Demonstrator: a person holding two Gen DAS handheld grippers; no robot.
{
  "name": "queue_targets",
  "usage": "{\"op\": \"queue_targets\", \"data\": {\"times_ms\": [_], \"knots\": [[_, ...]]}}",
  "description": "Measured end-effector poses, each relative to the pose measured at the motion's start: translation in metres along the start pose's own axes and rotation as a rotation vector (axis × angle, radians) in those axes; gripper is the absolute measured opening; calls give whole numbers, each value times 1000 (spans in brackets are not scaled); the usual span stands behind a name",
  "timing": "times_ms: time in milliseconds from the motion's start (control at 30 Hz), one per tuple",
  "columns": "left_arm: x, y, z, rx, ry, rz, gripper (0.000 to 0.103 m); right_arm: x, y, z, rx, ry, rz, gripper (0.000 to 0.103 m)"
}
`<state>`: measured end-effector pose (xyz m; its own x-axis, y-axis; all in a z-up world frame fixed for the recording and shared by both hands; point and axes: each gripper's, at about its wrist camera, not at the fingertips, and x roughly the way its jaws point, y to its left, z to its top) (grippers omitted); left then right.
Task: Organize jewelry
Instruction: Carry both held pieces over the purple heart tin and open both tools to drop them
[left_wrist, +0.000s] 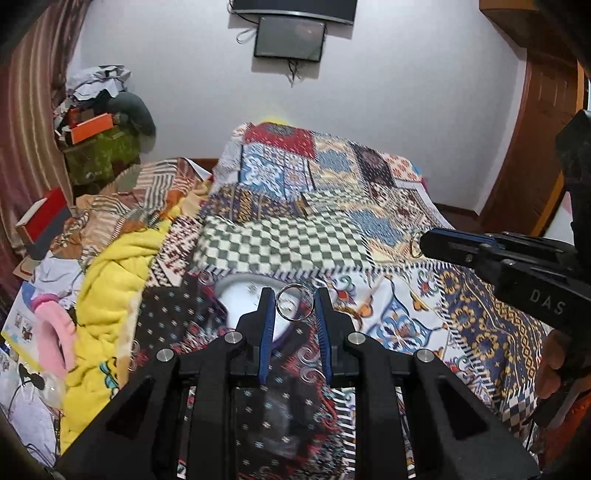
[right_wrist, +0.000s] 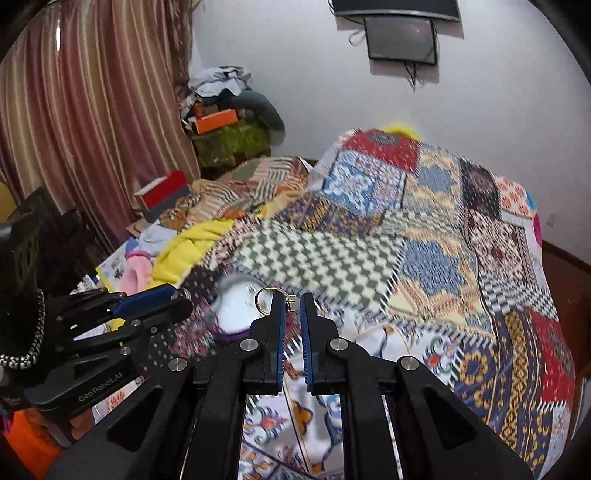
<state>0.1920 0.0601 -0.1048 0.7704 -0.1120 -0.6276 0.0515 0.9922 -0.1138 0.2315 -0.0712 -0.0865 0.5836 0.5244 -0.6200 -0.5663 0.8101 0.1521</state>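
White dish (left_wrist: 243, 295): on the bed, smeared by blur, its near side hidden behind the left gripper's fingers (left_wrist: 266, 317); what it holds cannot be told.
Silver ring (left_wrist: 294, 302): between those fingers; whether they touch it cannot be told.
Gold ring (right_wrist: 264, 301): partly hidden behind the right gripper's finger; its small charm is too small to make out.
Bedspread (right_wrist: 424, 236): pattern blurred toward 12 o'clock.
Wall screen (left_wrist: 290, 37): the larger one above it is cut off at 12 o'clock.
Hand (left_wrist: 554, 363): at 3 o'clock, mostly cut off.
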Motion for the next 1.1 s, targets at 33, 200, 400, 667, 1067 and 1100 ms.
{"op": "queue_targets", "data": {"times_ms": [33,200,400,667,1067,1100], "knots": [[-1,3,2,-3,-8,8,20,0,2,3,-3,-10,6,7],[-2,14,10,-15,-35,29,20,6,12,15,-17,-32,26,7],[4,23,15,-20,-50,37,20,24,22,21,-20,-22,55,7],[38,37,2,-55,14,26,20,63,28,13,-11,59,83,7],[81,45,-21,-71,135,2,20,119,24,1,-4,200,108,7],[83,46,-22,-72,138,2,20,122,23,1,-4,207,111,7]]}}
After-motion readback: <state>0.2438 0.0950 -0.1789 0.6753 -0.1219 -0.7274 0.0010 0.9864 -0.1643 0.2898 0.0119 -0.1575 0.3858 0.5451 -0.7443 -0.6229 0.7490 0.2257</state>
